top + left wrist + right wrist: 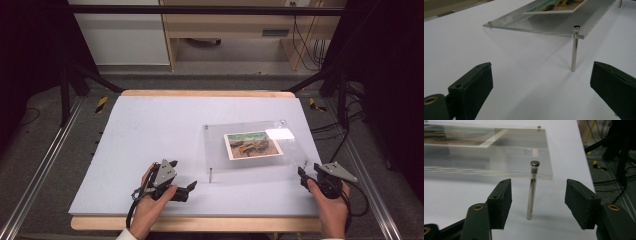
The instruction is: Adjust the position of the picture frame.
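A clear acrylic plate stands on thin metal posts right of the table's middle, with a picture card and a white label in it. My left gripper rests near the front edge, open, left of the plate's near-left post. In the left gripper view that post rises ahead of the open gripper, under the plate. My right gripper sits at the plate's near-right corner. In the right gripper view that gripper is open, with the corner post between its jaws, untouched.
The white table board has wide bare room on its left half. Black frame struts stand at both back corners. Cables trail on the floor past the right edge. Wooden furniture stands behind.
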`<state>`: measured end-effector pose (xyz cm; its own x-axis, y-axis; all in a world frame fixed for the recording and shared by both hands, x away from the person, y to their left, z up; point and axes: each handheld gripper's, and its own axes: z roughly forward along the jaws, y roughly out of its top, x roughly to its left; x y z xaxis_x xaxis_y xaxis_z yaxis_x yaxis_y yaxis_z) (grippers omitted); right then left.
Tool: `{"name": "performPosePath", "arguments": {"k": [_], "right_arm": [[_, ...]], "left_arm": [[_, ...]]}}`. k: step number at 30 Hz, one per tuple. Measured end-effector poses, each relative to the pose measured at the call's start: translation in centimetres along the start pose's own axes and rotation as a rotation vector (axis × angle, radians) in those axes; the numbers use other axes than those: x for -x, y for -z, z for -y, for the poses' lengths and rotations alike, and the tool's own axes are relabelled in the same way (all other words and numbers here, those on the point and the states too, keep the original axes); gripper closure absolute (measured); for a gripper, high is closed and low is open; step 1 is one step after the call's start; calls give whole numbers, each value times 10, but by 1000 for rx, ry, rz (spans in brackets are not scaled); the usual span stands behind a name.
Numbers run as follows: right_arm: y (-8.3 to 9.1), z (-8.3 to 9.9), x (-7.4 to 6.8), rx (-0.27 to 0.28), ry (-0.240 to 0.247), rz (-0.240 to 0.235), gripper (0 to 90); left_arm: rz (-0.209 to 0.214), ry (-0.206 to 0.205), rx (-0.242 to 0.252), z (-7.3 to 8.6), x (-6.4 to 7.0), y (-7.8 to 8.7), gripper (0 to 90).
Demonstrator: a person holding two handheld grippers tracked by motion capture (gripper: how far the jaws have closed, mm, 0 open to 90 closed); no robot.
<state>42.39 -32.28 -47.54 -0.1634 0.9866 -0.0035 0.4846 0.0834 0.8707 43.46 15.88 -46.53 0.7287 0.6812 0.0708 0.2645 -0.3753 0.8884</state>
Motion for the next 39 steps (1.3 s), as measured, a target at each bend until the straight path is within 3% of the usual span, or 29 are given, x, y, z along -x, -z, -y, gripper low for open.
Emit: {"name": "performPosePath", "arguments": {"k": [2, 4, 5, 14, 25, 29, 34, 38, 39], "right_arm": [[-3, -1, 1, -3, -12, -28, 480], [-4, -1, 1, 2, -20, -37, 505], [-7, -1, 2, -3, -17, -41, 565], [-20, -3, 4, 11, -29, -105, 726], [-16, -5, 7, 70, -34, -127, 825], [-12, -8, 8, 105, -61, -142, 846], [-10, -11, 7, 109, -86, -152, 846], [-8, -14, 6, 109, -108, -158, 844], [-7, -14, 6, 107, -111, -159, 844]], "left_arm": [[18, 11, 14, -1, 1, 1, 40], [26, 20, 16, -2, 1, 1, 40], [40, 25, 15, -2, 2, 1, 39], [88, 75, 21, -2, 1, -1, 39], [97, 119, 26, -2, 1, -3, 39], [103, 137, 28, -3, 1, -4, 46], [106, 146, 31, -8, 2, -5, 64], [112, 169, 43, -13, 5, -13, 186], [136, 179, 35, -16, 8, -21, 247]]}}
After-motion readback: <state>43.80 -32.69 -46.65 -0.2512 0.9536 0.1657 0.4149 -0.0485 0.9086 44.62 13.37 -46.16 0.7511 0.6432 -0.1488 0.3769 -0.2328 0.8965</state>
